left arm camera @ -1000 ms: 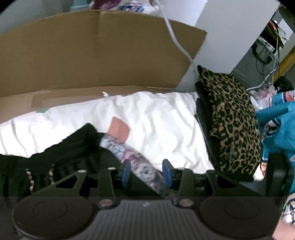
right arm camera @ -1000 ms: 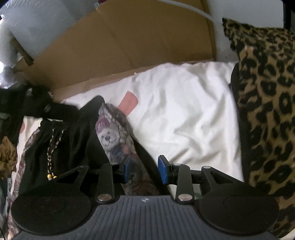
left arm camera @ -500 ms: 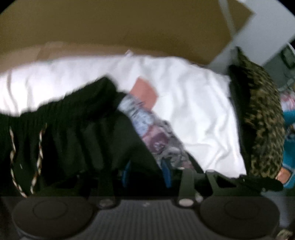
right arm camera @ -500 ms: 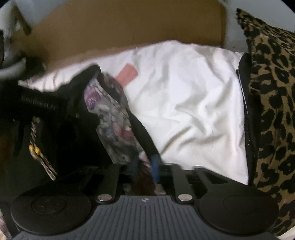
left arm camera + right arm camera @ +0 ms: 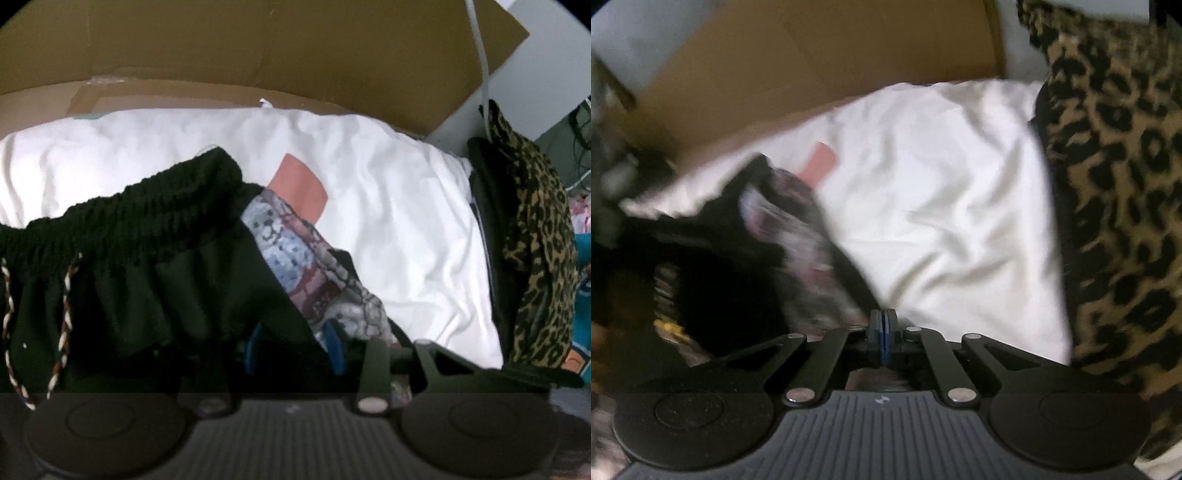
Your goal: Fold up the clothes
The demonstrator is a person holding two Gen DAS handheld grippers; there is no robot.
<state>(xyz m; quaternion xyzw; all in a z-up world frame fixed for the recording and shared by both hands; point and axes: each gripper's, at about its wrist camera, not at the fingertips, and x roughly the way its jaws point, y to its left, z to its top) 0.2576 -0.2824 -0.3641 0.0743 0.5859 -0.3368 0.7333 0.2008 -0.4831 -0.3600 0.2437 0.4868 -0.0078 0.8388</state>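
The black shorts [image 5: 147, 266], with elastic waistband and braided drawstring [image 5: 62, 325], lie on a white sheet [image 5: 388, 221], their patterned lining [image 5: 314, 280] turned out. The left tongs [image 5: 293, 347] stand partly open with the black fabric bunched between them. The right tongs [image 5: 882, 332] are pressed together at the fabric's edge; whether they pinch it I cannot tell. A leopard-print garment [image 5: 1115, 184] lies beside the sheet, cardboard [image 5: 258, 48] behind.

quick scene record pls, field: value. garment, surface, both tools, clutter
garment: black shorts with elastic waistband, braided drawstring, patterned lining showing
surface: white sheet with a pink patch
backdrop: cardboard standing behind the sheet
left tool: partly open, black fabric between its fingers; grip unclear
right tool: shut at the shorts' edge; blurred, cannot tell if cloth is pinched
clutter: leopard-print cloth at the right edge of the sheet
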